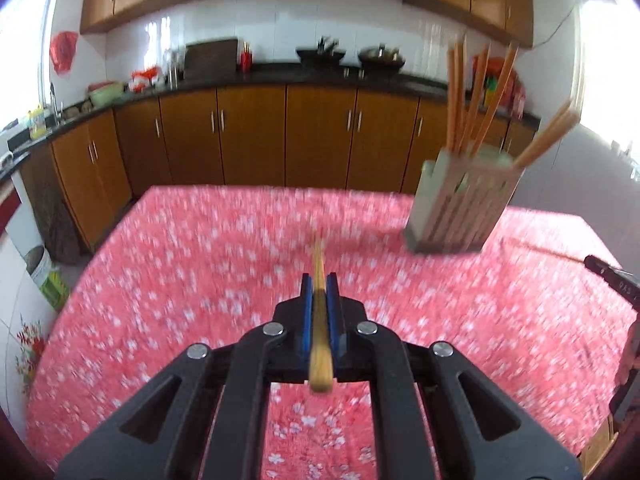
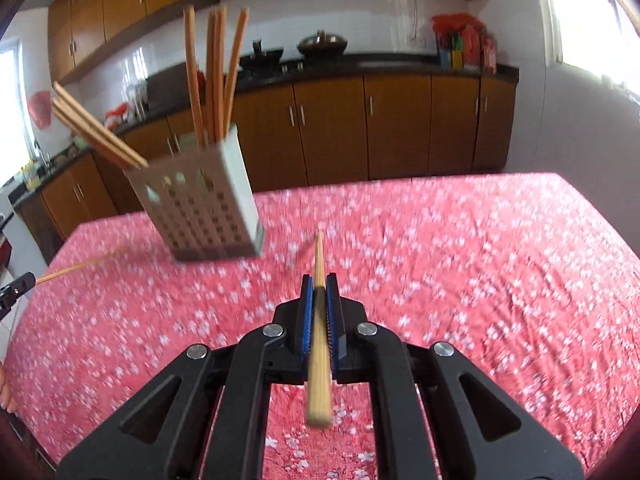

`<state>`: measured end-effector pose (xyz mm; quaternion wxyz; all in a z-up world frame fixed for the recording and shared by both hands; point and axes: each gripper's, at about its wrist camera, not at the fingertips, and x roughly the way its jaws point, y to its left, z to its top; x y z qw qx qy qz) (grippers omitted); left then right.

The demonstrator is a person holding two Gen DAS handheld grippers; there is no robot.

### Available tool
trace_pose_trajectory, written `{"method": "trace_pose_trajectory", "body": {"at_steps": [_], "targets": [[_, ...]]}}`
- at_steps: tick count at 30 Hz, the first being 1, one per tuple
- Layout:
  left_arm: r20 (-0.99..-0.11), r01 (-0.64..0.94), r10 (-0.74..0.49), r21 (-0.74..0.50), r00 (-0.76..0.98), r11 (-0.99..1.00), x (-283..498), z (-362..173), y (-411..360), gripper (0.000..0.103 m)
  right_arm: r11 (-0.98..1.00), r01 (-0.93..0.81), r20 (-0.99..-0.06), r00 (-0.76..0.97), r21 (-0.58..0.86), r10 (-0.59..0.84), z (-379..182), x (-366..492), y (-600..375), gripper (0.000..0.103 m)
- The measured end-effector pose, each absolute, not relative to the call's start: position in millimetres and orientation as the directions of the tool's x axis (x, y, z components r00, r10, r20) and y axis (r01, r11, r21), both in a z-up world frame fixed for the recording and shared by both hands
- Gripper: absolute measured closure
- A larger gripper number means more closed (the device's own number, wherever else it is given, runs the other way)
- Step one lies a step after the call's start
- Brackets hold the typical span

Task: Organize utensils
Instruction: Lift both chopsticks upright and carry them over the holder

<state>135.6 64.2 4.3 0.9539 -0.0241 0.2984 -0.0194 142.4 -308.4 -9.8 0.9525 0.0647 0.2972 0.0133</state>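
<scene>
Tablecloth [image 1: 200,264]: we see its flower print smeared by motion blur in both wrist views.
Left chopstick [image 1: 319,264]: its far tip dissolves into blur; we cannot tell where it ends.
Chopstick holder [image 2: 200,212]: edges blurred; we cannot read how the chopsticks [image 2: 216,72] inside it sit at the bottom.
Other gripper [image 2: 14,288]: cut off by the left edge of the right wrist view, only a tip showing.
Counter items [image 1: 152,74]: too small and soft for us to name.
</scene>
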Motion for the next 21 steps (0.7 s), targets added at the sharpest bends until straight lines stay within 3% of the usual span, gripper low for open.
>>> {"method": "trace_pose_trajectory", "body": {"at_steps": [6,21], "targets": [[-0.483,0.044,-0.075,-0.076,0.872,0.996,131.2,44.0,60.6,0.095,0.991,0.0,-0.505,0.86,0.134,0.068,12.5,138.7,-305.9,0.096],[-0.397,0.189,-0.219,-0.113,0.891,0.975,131.7,106.2,29.0,0.095,0.972,-0.123,-0.347,0.919,0.201,0.189,83.0,132.0,-290.9,0.096]]}}
